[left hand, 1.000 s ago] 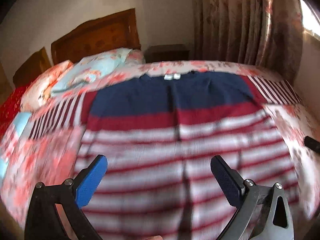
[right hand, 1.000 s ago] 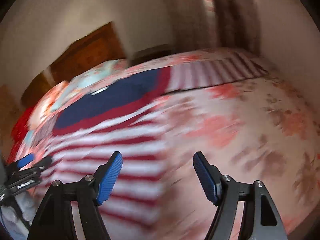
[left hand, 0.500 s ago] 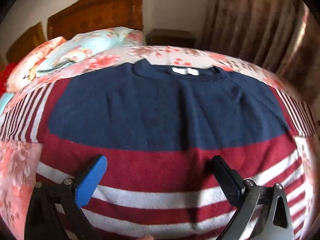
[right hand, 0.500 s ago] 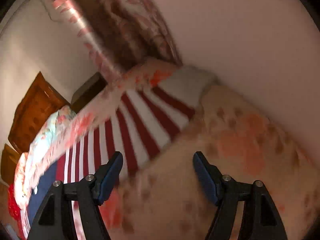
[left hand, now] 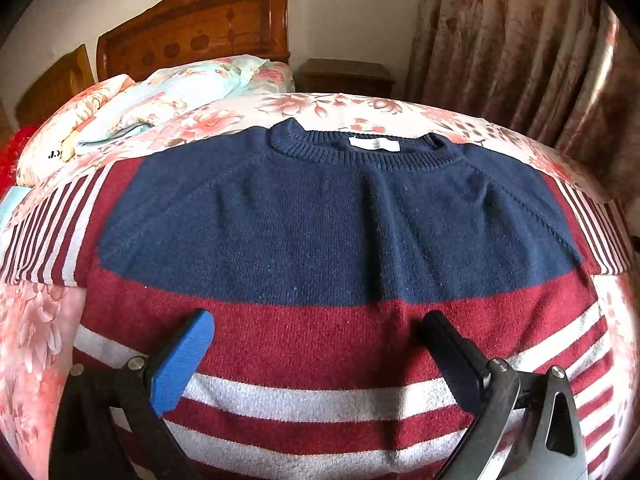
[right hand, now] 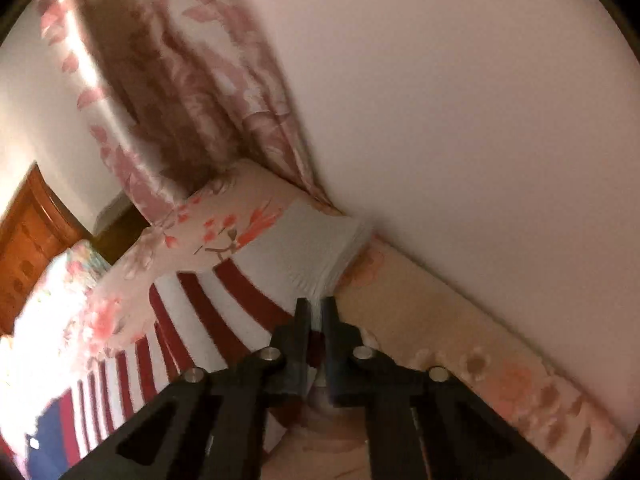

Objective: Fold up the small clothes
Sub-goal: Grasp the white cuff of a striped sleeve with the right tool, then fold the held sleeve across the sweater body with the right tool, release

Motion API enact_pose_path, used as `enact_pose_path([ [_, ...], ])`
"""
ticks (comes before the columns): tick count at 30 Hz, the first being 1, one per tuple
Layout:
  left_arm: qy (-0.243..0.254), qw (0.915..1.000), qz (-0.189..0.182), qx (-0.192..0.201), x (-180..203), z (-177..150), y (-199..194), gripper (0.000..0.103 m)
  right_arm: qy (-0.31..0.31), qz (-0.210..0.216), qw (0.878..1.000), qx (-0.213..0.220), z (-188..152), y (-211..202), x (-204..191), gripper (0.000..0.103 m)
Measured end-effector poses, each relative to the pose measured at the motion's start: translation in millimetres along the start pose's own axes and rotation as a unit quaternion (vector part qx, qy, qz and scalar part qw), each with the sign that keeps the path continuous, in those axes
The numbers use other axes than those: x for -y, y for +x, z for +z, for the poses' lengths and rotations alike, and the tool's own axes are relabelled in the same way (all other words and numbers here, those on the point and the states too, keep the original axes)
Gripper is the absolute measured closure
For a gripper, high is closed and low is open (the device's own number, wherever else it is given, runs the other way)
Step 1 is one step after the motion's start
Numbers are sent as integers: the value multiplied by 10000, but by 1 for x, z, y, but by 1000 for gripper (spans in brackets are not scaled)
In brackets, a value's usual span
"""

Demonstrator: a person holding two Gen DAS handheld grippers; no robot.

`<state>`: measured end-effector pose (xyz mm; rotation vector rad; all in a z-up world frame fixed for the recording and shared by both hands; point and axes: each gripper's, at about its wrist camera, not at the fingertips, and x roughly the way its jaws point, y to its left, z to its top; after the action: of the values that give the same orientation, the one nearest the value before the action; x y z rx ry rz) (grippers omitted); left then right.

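A knitted sweater [left hand: 328, 220] lies flat on the bed, navy across the chest, with dark red and white stripes below and along both sleeves. A white label shows inside its collar [left hand: 374, 145]. My left gripper [left hand: 316, 320] hovers open over the red band at mid-chest, with nothing between its blue pads. In the right wrist view, the striped sleeve [right hand: 240, 304] runs out to a white ribbed cuff [right hand: 320, 248] near the bed's edge. My right gripper [right hand: 316, 308] is shut on the sleeve just short of that cuff, and white fabric shows between its fingertips.
The bed has a floral sheet [left hand: 36, 340], with pillows [left hand: 168, 96] and a wooden headboard [left hand: 200, 28] at the far end. A dark nightstand [left hand: 346, 76] and patterned curtains [left hand: 520, 48] stand behind. A plain wall [right hand: 460, 120] rises close beside the sleeve end.
My right gripper swung out along the sleeve to its cuff end and closed on the fabric. The left gripper moved up from the hem to the chest, then held still and stayed open.
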<state>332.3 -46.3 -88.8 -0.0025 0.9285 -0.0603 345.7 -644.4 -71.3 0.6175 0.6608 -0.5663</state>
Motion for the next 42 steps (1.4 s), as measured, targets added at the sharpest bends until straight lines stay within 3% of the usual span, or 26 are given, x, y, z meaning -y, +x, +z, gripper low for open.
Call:
enact_pose_path([
  [3, -8, 10000, -4, -49, -1, 3, 2, 0, 235, 660, 9968, 376, -3, -15, 15, 98],
  [7, 9, 10000, -21, -63, -1, 4, 4, 0, -74, 1029, 9907, 887, -15, -45, 8, 98],
  [10, 11, 10000, -54, -43, -2, 4, 4, 0, -157, 1302, 9869, 938, -24, -55, 0, 98],
  [14, -36, 9999, -149, -4, -4, 2, 2, 0, -745, 1708, 9765, 1082, -35, -85, -46, 98],
  [18, -135, 9995, -272, 37, -7, 2, 0, 0, -2213, 2569, 9349, 1046, -75, -129, -143, 97],
  [19, -133, 9995, -275, 38, -7, 2, -1, 0, -2705, 3023, 9101, 843, -95, -139, -177, 95],
  [20, -137, 9995, -282, 39, -7, 2, -1, 0, -2976, 3288, 8939, 658, -107, -144, -195, 94],
  [22, -156, 9993, -324, 46, -8, 2, -2, 0, -3566, 3857, 8509, -43, -145, -154, -234, 90],
  [24, -201, 9989, -408, 67, -11, 2, -3, 0, -3793, 3916, 8375, -373, -166, -151, -249, 89],
  [27, -371, 9968, -698, 102, -17, 2, -7, 0, -3639, 3727, 8507, -702, -179, -138, -239, 87],
  [30, -553, 9897, -1315, 79, -19, 4, -13, 0, -3296, 3371, 8776, -873, -183, -136, -201, 84],
  [32, -699, 9807, -1824, 65, -14, 8, -18, 0, -3220, 3229, 8852, -925, -186, -131, -182, 84],
  [34, -608, 9761, -2086, 56, 0, 18, -20, 0, -3161, 3153, 8883, -1075, -197, -128, -168, 84],
  [38, -190, 9788, -2036, 110, 35, 42, -13, 0, -3258, 3016, 8871, -1264, -219, -120, -164, 84],
  [42, 419, 9844, -1700, -164, 63, 54, 16, 0, -3559, 2868, 8817, -1170, -226, -122, -171, 84],
])
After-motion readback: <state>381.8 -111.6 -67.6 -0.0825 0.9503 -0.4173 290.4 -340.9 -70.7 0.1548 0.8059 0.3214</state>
